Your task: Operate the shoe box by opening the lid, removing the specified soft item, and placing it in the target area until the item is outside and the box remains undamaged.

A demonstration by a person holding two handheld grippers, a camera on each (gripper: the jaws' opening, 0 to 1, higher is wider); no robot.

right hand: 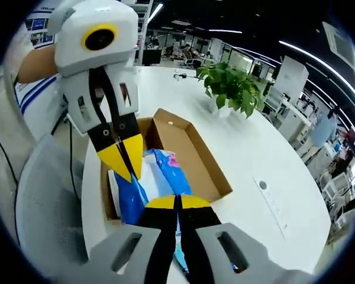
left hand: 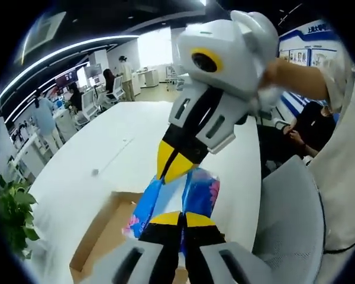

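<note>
Both the left gripper [left hand: 180, 220] and the right gripper [right hand: 177, 203] are clamped on the soft pack [right hand: 165, 168] above the shoe box [right hand: 192, 154] — light, limp, crinkly and likely slippery — so hold its gathered edges.

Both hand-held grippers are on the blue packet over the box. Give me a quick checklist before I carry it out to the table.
1. Box lid open: ok; the shoe box shows its bare brown inside.
2. Left hand-held gripper shut on the soft packet: ok.
3. Right hand-held gripper shut on the same packet: ok.
4. Packet clear of the box: cannot tell; it hangs above the opening, lower end hidden.
5. Box undamaged: ok on the walls in view.
6. Free spot on the white table: ok, beside the potted plant.
</note>
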